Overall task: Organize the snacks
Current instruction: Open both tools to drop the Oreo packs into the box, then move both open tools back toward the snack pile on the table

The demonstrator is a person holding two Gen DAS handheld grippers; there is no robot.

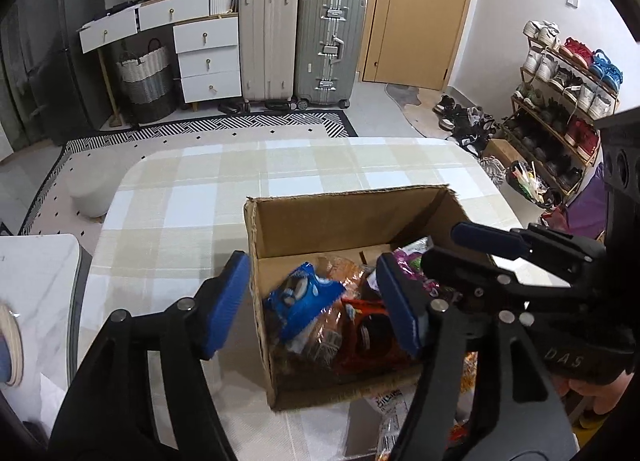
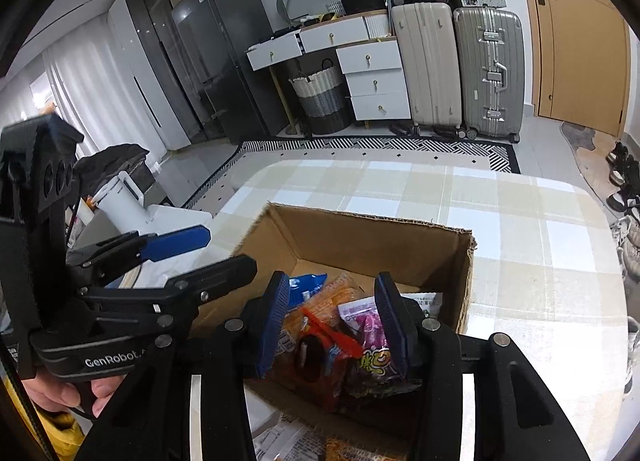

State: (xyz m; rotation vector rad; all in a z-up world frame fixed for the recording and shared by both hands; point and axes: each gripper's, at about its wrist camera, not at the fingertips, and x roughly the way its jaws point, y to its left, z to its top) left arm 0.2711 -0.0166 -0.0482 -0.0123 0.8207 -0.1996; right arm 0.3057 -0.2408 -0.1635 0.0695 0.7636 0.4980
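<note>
An open cardboard box stands on the checked tablecloth and holds several snack packets: a blue cookie packet, an orange-red packet and a purple one. The box also shows in the right wrist view, with the red packet and the purple packet. My left gripper is open and empty, straddling the box's left wall. My right gripper is open and empty above the box's near side, over the packets. More packets lie on the table in front of the box.
The table stretches beyond and left of the box. A white side table stands at the left. Suitcases, white drawers, a door and a shoe rack line the room behind.
</note>
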